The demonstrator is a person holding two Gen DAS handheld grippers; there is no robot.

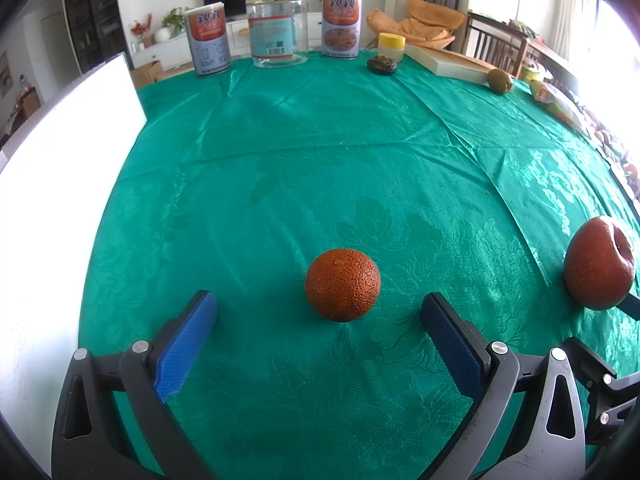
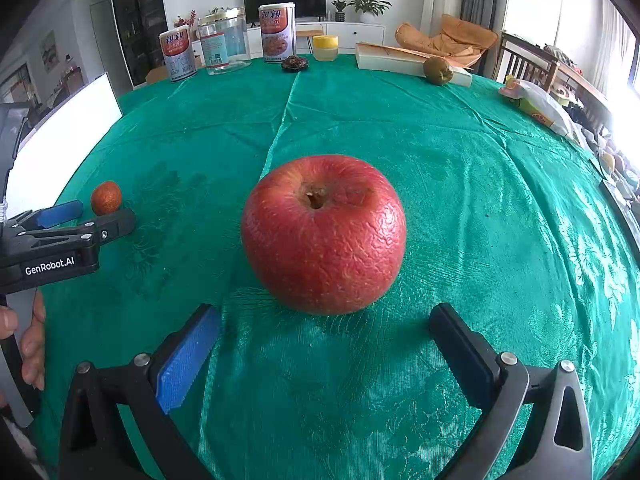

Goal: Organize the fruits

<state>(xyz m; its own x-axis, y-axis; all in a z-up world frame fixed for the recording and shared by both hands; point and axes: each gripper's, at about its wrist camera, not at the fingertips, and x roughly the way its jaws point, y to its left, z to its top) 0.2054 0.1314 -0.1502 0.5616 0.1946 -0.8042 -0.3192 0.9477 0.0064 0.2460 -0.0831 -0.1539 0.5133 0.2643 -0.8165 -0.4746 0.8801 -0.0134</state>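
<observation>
Centrally, a small orange (image 1: 342,284) lay on the green tablecloth (image 1: 320,168), just ahead of the left gripper (image 1: 320,312) and roughly midway betw. its two blue pads, touching neither; jaws spread wide, nothing held. To that gripper's right sat a wrinkled red apple (image 2: 323,234), stem dimple up, resting on the cloth just ahead of the right gripper (image 2: 326,322), whose jaws were likewise released at full spread, pads clear of the fruit. In the right wrist view the left gripper appeared at far left w/ the orange at its tips and a hand (image 2: 30,340) on its handle. Well beyond both grippers, at the table's far edge: two printed cans (image 1: 208,40), a clear jar (image 1: 278,28), a yellow-lidded pot (image 1: 392,47), a flat box (image 1: 452,65), and a greenish fruit (image 1: 500,81).
</observation>
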